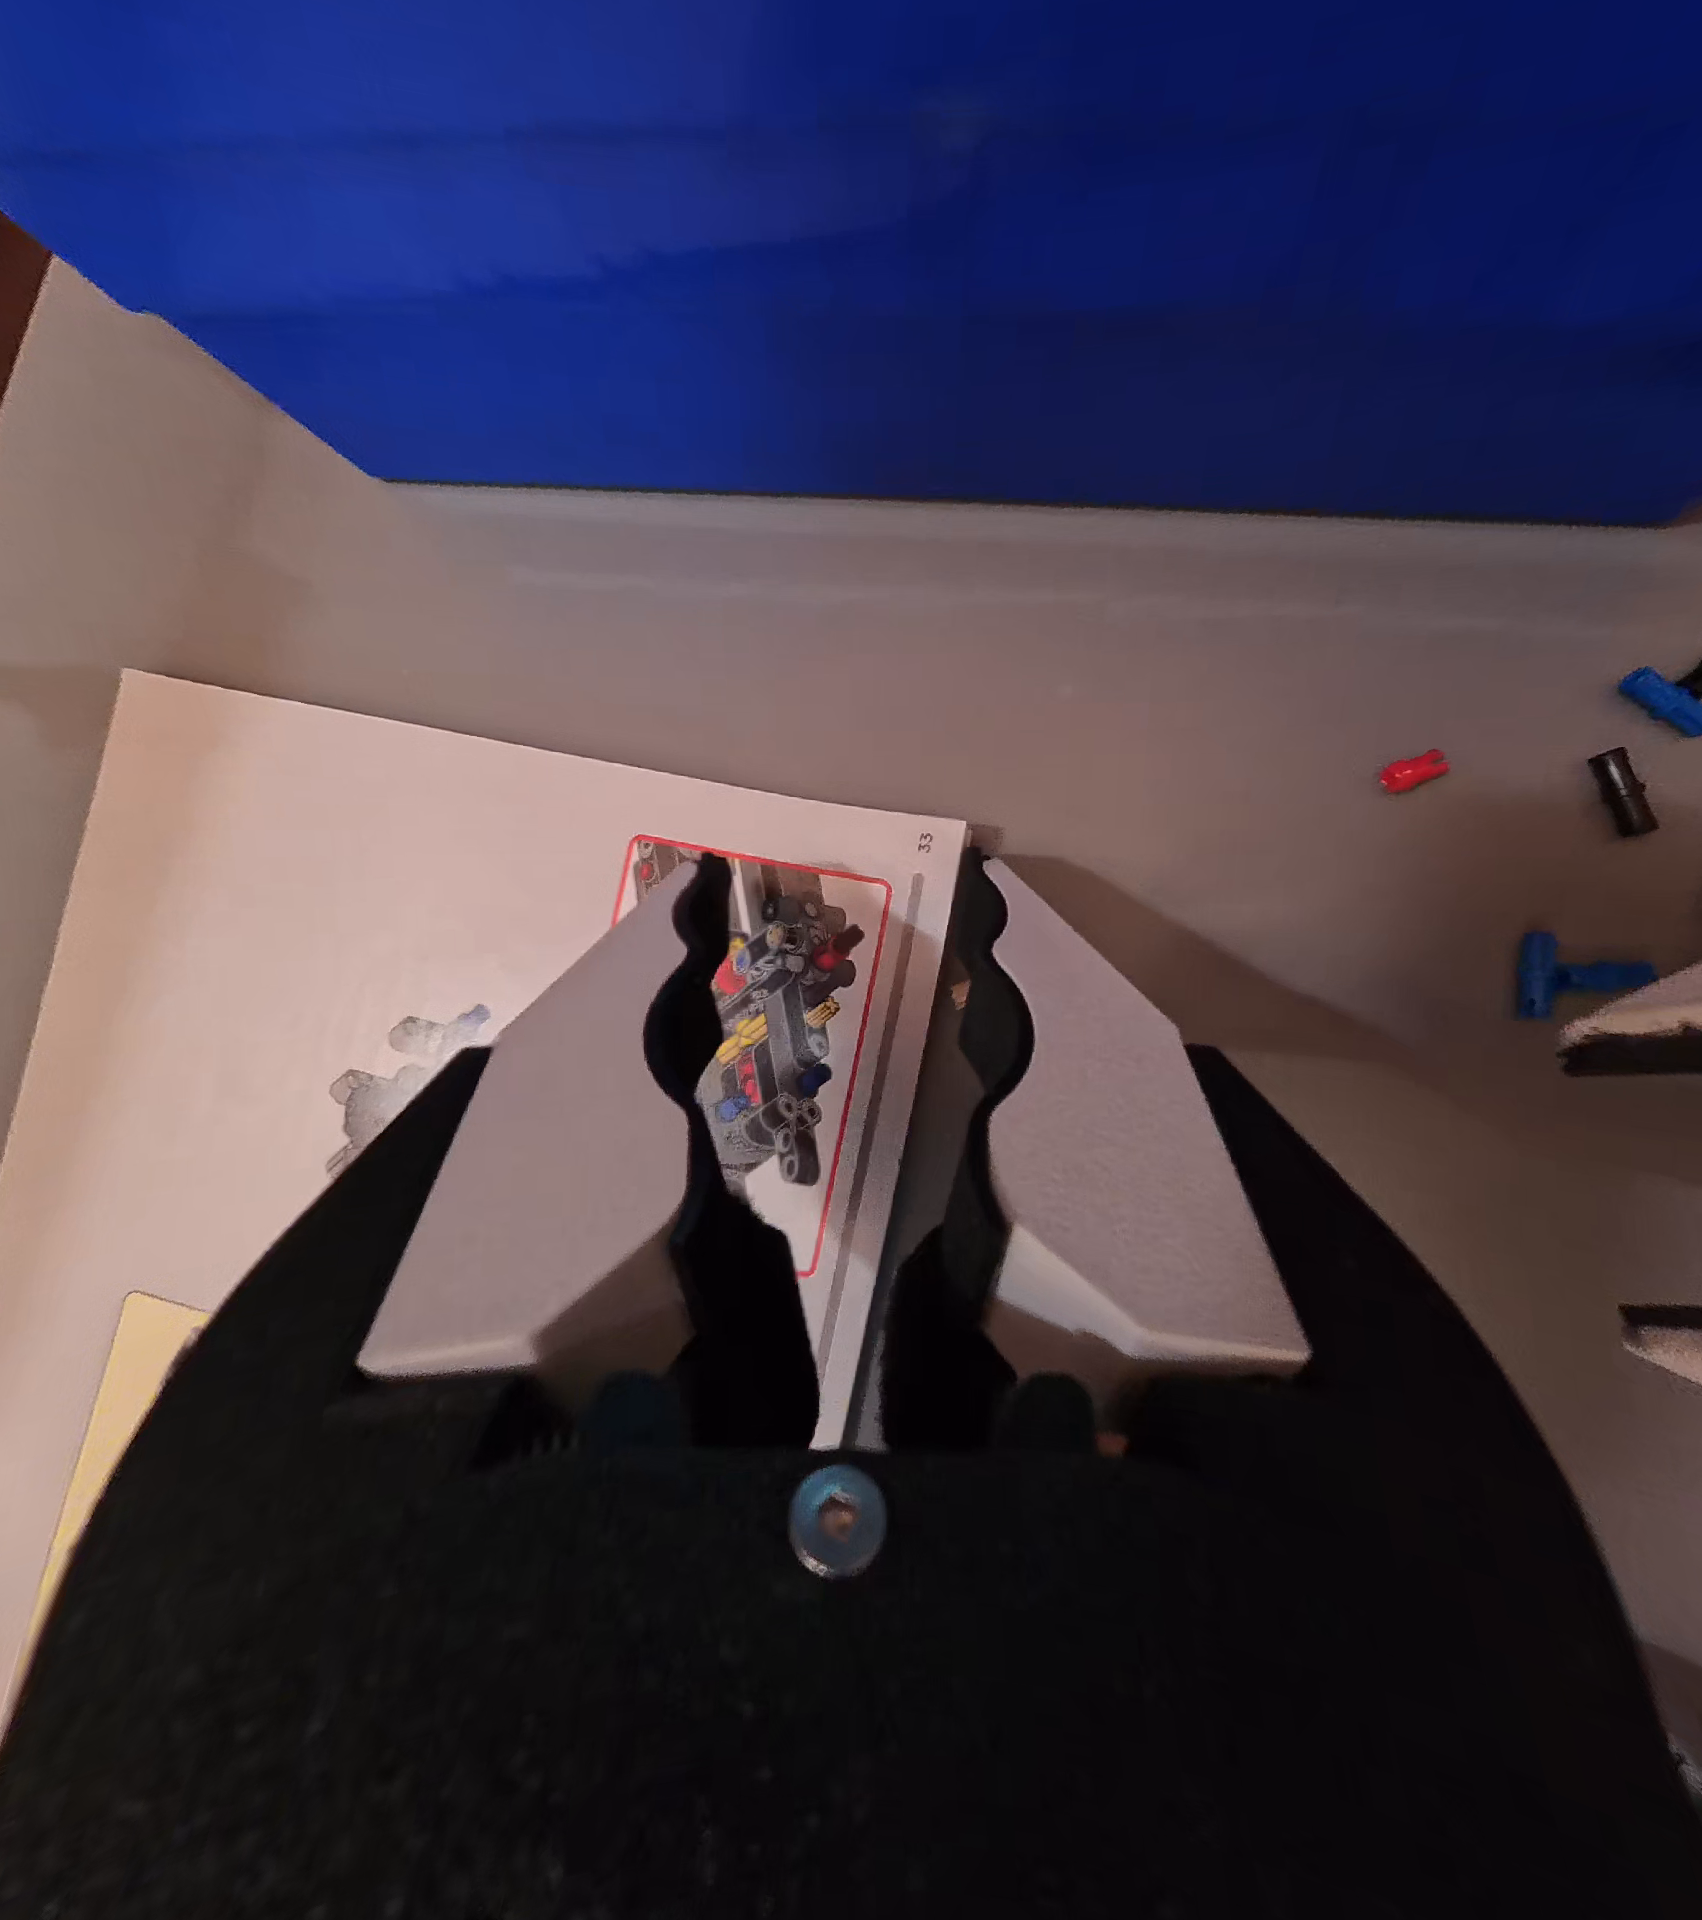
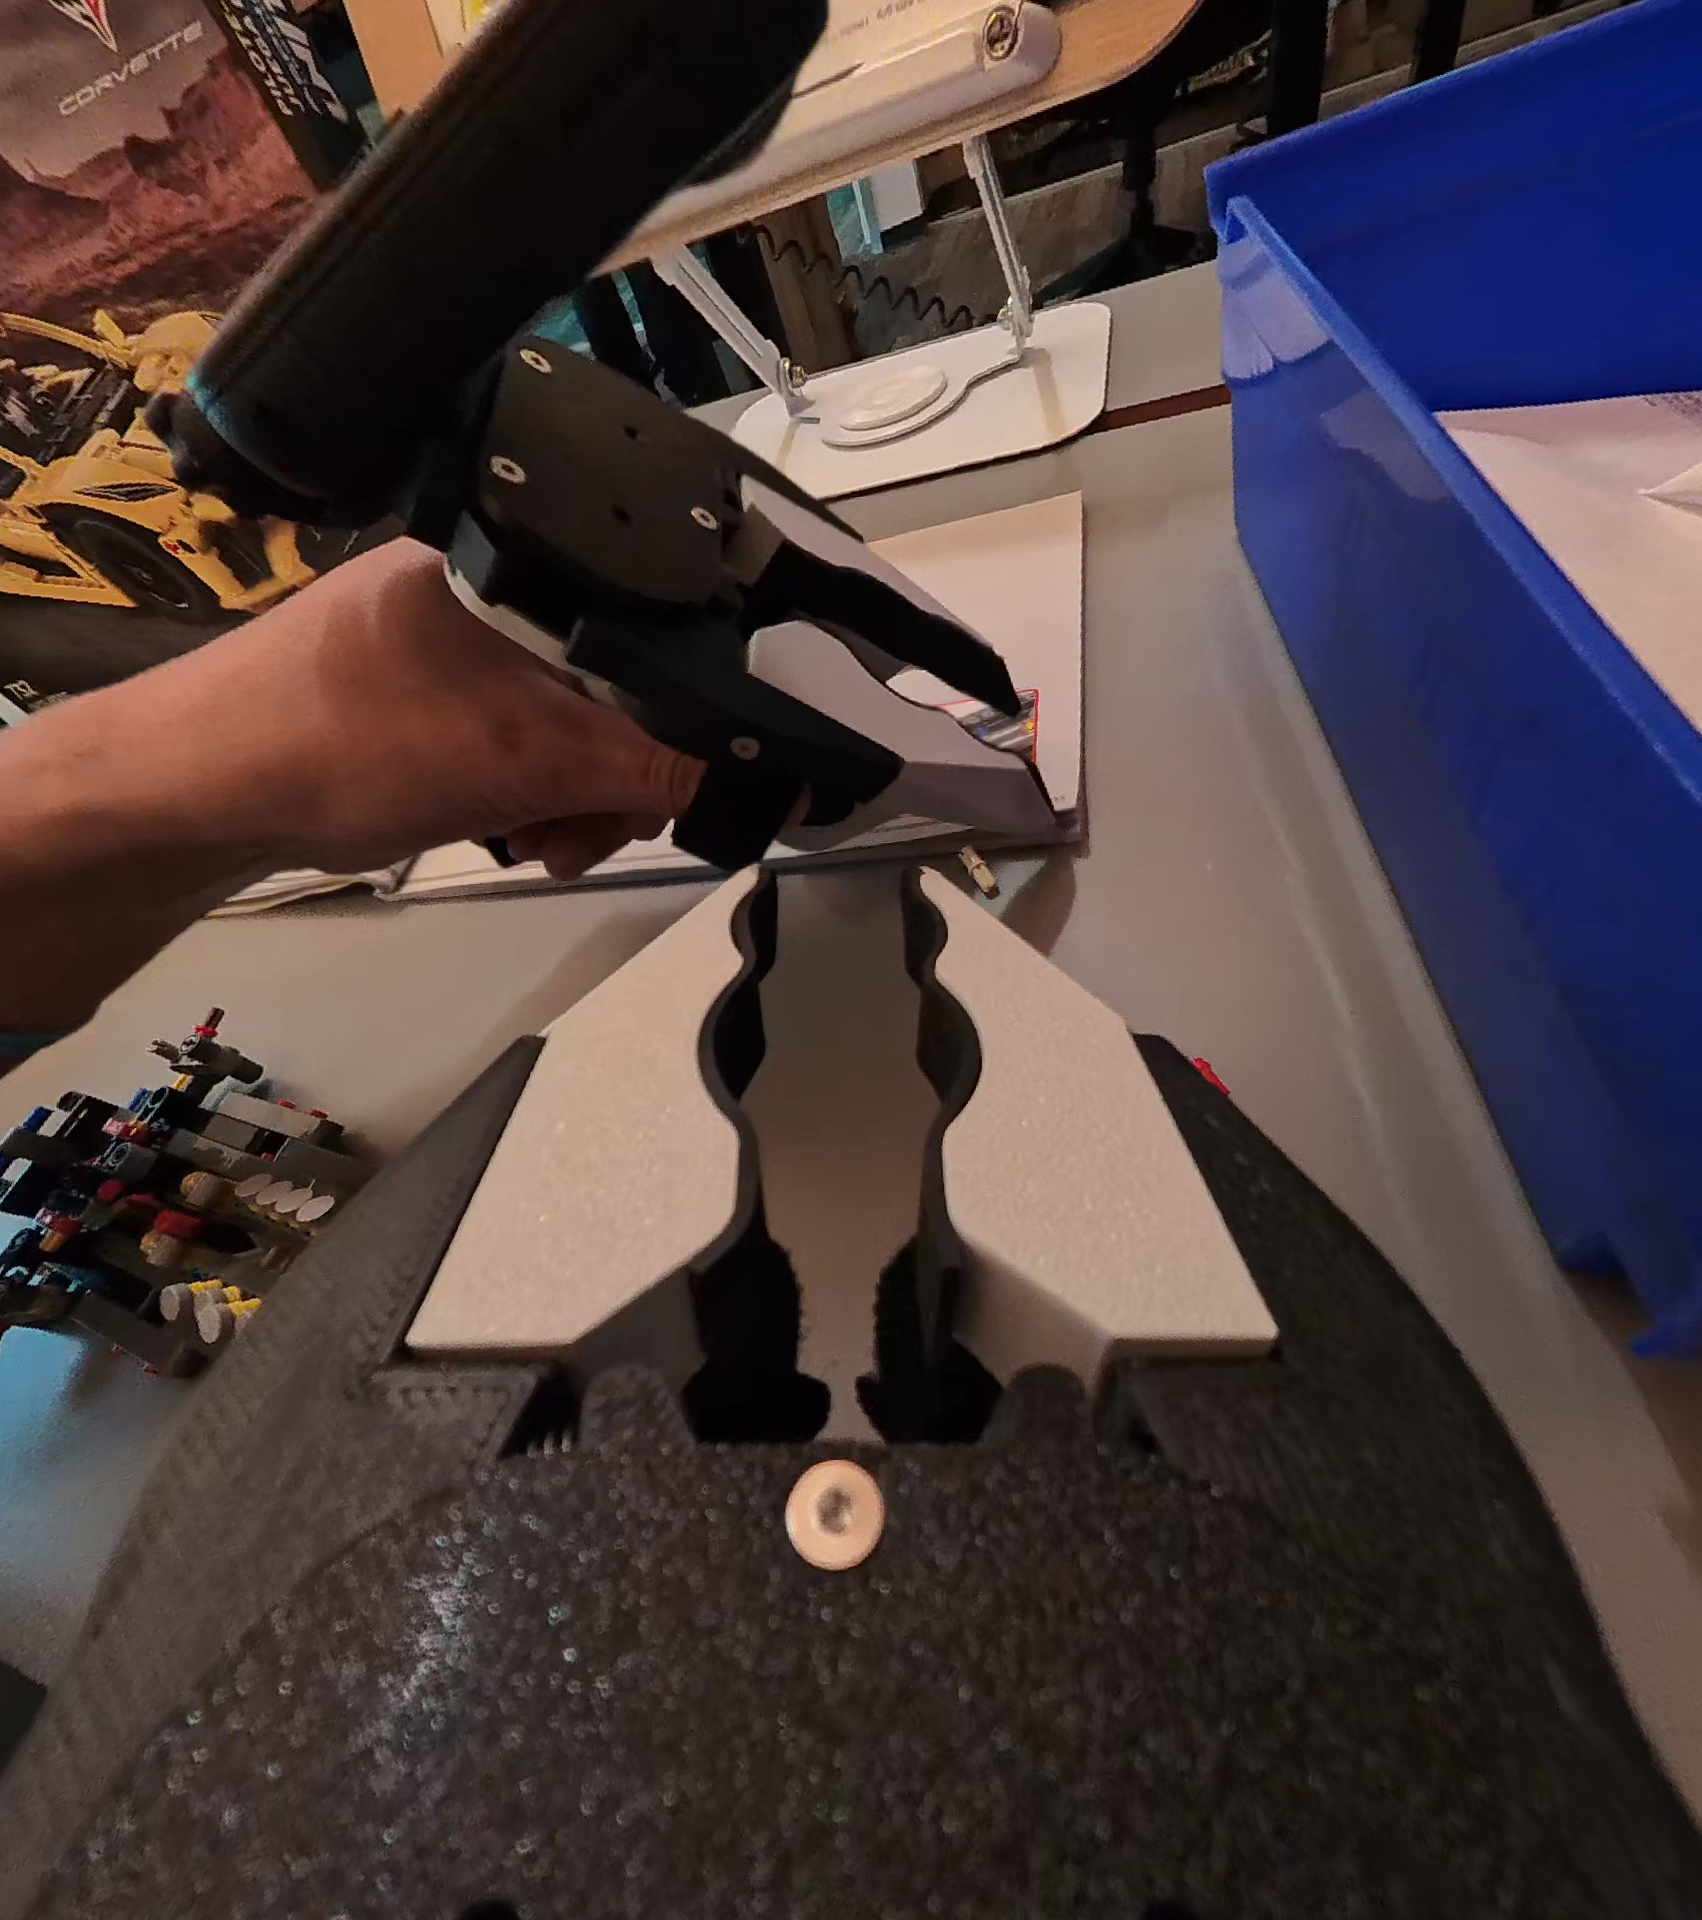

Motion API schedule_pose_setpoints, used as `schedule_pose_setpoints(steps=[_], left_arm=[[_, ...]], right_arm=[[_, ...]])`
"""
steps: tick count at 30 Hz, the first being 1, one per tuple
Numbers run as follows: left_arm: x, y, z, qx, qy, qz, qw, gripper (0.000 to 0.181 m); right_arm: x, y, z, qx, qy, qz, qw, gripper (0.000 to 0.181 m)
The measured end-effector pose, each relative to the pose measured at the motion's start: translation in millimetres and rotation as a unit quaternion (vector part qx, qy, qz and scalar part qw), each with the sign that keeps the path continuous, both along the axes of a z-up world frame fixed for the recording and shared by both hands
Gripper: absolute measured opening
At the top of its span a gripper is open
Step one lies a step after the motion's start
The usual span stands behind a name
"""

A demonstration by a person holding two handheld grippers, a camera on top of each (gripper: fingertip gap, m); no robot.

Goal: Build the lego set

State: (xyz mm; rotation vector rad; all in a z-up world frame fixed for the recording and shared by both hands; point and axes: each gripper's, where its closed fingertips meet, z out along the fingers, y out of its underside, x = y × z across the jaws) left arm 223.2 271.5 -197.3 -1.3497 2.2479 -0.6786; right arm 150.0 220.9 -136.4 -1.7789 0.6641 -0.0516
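The open instruction booklet (image 1: pixel 359 935) lies flat on the grey table. My left gripper (image 1: pixel 842 862) is open at the booklet's right edge, one finger over the page's build picture (image 1: pixel 785 1029), the other just off the page. The right wrist view shows it (image 2: pixel 1029 748) tilted down, with the booklet's corner (image 2: pixel 1065 665) between its fingers. My right gripper (image 2: pixel 842 883) is open and empty, low over the table just in front of the booklet. The part-built model (image 2: pixel 151 1195) of grey, black, red and yellow pieces sits on the table to its left.
A large blue bin (image 1: pixel 930 260) stands behind the booklet; in the right wrist view (image 2: pixel 1553 520) it holds paper. Loose pins lie right of the booklet: red (image 1: pixel 1413 772), blue (image 1: pixel 1668 701), black (image 1: pixel 1623 795). A tan pin (image 2: pixel 977 862), a lamp base (image 2: pixel 930 405) and the set's box (image 2: pixel 47 416) are nearby.
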Motion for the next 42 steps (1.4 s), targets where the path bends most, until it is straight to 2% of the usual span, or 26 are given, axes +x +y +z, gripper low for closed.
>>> schedule_pose_setpoints(steps=[8, 14, 19, 22, 25, 28, 33, 35, 38, 39, 41, 42], left_arm=[[-1.2, 0.4, 0.4, -0.006, 0.005, -0.007, 1.000, 0.041], [-9.5, -13.9, 0.8, 0.005, 0.002, -0.052, 0.999, 0.003], [-10.8, -11.1, 5.0, 0.019, -0.022, -0.051, 0.998, 0.000], [-10.7, -6.7, 8.2, -0.015, -0.031, -0.037, 0.999, 0.000], [-10.3, 0.8, 12.8, -0.071, -0.030, -0.013, 0.997, 0.000], [-10.5, 12.3, 16.5, -0.119, -0.024, 0.011, 0.992, 0.000], [-11.0, 26.4, 25.1, -0.201, -0.014, 0.032, 0.979, 0.000], [-11.7, 26.2, 29.7, -0.237, -0.010, 0.036, 0.971, 0.000], [-13.2, 29.2, 32.5, -0.251, -0.015, 0.047, 0.967, 0.000], [-14.4, 30.4, 34.0, -0.257, -0.015, 0.052, 0.965, 0.001], [-19.7, 31.4, 37.8, -0.281, -0.009, 0.061, 0.958, 0.005], [-24.0, 31.3, 40.4, -0.297, -0.003, 0.061, 0.953, 0.007]], right_arm=[[-2.3, 2.2, -2.4, -0.008, -0.005, 0.007, 1.000, 0.023], [-0.6, 2.1, -4.0, -0.014, -0.016, 0.000, 1.000, 0.023], [5.1, 3.9, -5.9, -0.015, -0.048, -0.011, 0.999, 0.037], [12.1, 10.4, -9.7, -0.051, -0.074, -0.017, 0.996, 0.042], [18.8, 25.2, -21.3, -0.114, -0.066, -0.002, 0.991, 0.045], [35.7, 41.8, -20.9, -0.147, -0.073, -0.002, 0.986, 0.046], [47.3, 71.5, -39.3, -0.198, -0.021, 0.026, 0.980, 0.048], [54.3, 79.4, -45.1, -0.223, -0.026, 0.015, 0.974, 0.046], [58.8, 90.0, -49.8, -0.234, -0.035, -0.002, 0.971, 0.049], [59.4, 91.2, -48.8, -0.235, -0.046, -0.007, 0.971, 0.045], [64.1, 88.1, -44.9, -0.242, -0.082, -0.026, 0.967, 0.021], [65.6, 86.6, -42.7, -0.248, -0.102, -0.028, 0.963, 0.019]])
